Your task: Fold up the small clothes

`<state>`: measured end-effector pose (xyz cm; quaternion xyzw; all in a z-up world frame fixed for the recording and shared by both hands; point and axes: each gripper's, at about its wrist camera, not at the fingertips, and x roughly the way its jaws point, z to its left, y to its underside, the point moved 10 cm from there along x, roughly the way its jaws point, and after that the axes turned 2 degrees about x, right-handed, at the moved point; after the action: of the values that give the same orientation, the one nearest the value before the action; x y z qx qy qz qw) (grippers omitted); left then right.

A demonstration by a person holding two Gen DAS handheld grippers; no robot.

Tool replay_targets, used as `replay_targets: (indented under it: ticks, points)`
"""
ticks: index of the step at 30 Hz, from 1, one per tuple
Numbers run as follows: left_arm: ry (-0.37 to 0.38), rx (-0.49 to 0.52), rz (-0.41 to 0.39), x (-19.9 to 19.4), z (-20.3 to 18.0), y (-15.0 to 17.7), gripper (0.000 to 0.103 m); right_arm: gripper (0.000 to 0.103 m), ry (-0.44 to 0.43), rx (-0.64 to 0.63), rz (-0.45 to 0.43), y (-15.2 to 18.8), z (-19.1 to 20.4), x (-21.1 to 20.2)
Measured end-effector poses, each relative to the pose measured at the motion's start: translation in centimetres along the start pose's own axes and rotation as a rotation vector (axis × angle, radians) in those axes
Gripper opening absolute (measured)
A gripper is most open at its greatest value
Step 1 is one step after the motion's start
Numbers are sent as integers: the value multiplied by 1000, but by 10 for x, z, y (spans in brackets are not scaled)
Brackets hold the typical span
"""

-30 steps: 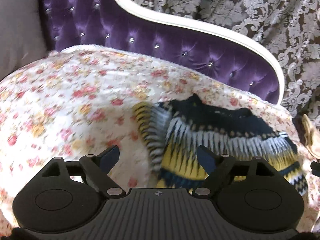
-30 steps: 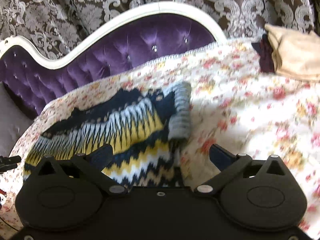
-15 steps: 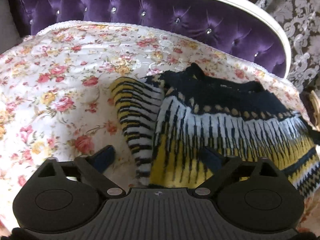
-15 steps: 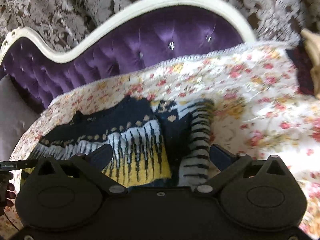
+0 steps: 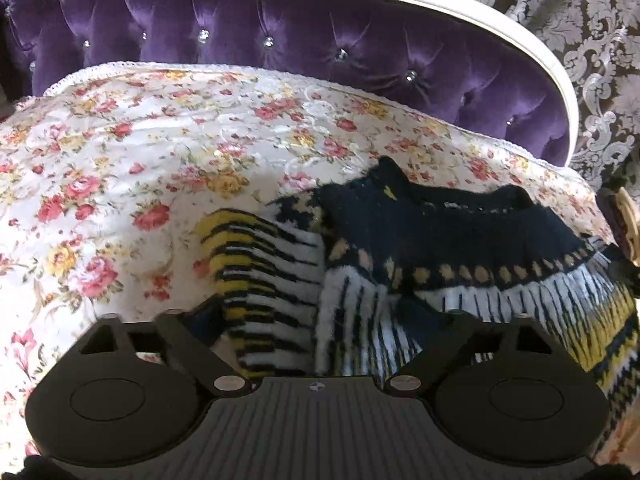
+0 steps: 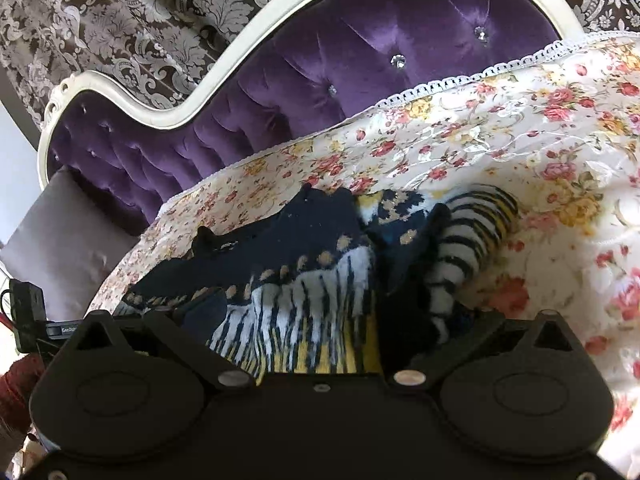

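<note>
The knitted sweater [image 5: 440, 248] lies on the floral bedspread [image 5: 120, 168]. Left gripper [image 5: 316, 320] closing astride its striped sleeve [image 5: 260, 280]; right gripper [image 6: 340, 316] spread wide over the body — each should pinch one layer only, cleanly.

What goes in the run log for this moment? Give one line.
stage: reaching for sleeves | left gripper: closing, sleeve between fingers | right gripper: open over sweater | surface: floral cover
</note>
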<state>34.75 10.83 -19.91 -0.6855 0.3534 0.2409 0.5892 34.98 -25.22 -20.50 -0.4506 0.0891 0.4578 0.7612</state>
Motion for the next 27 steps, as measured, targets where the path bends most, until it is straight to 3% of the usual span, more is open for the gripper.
replay_targets:
  ticks: [1, 2, 3, 4, 6, 9, 10, 12, 16, 18, 20, 22, 24, 27]
  points:
    - [0, -7, -14, -1, 1, -1, 64, 96, 13, -14, 6, -1, 0, -1]
    - [13, -19, -25, -2, 1, -2, 49, 90, 36, -35, 10, -1, 1, -1]
    - [39, -31, -28, -2, -1, -3, 31, 75, 64, -55, 10, -2, 0, -1]
    - [60, -37, -27, -2, -5, -3, 26, 56, 91, -68, 10, -3, -3, 0]
    - [-17, 43, -49, -7, -15, -5, 21, 37, 131, -112, -2, -4, -3, -3]
    - [-145, 241, -137, -21, -39, -12, 21, 33, 236, -337, -24, -5, 21, -10]
    - [-163, 259, -121, -19, -40, -11, 21, 32, 273, -434, -55, -6, 32, -15]
    - [-160, 197, -59, -2, -29, -3, 22, 32, 340, -487, -74, -10, 34, -18]
    - [-161, 197, -85, 4, -22, -1, 28, 33, 351, -301, -11, -3, -7, 1]
    - [-166, 163, -67, 3, -19, -4, 41, 34, 331, -247, -33, -5, -11, -1]
    - [-141, 83, -42, -4, -12, -8, 54, 42, 335, -218, -37, -6, -12, -4]
    - [-111, 2, -55, -19, -4, -11, 65, 70, 311, -169, -42, -8, -15, -9]
    - [-123, -55, -100, -40, -2, -18, 77, 84, 241, -81, -62, -9, -19, -19]
    - [-89, -55, -124, -64, -22, -25, 80, 91, 159, 50, -68, -1, -28, -38]
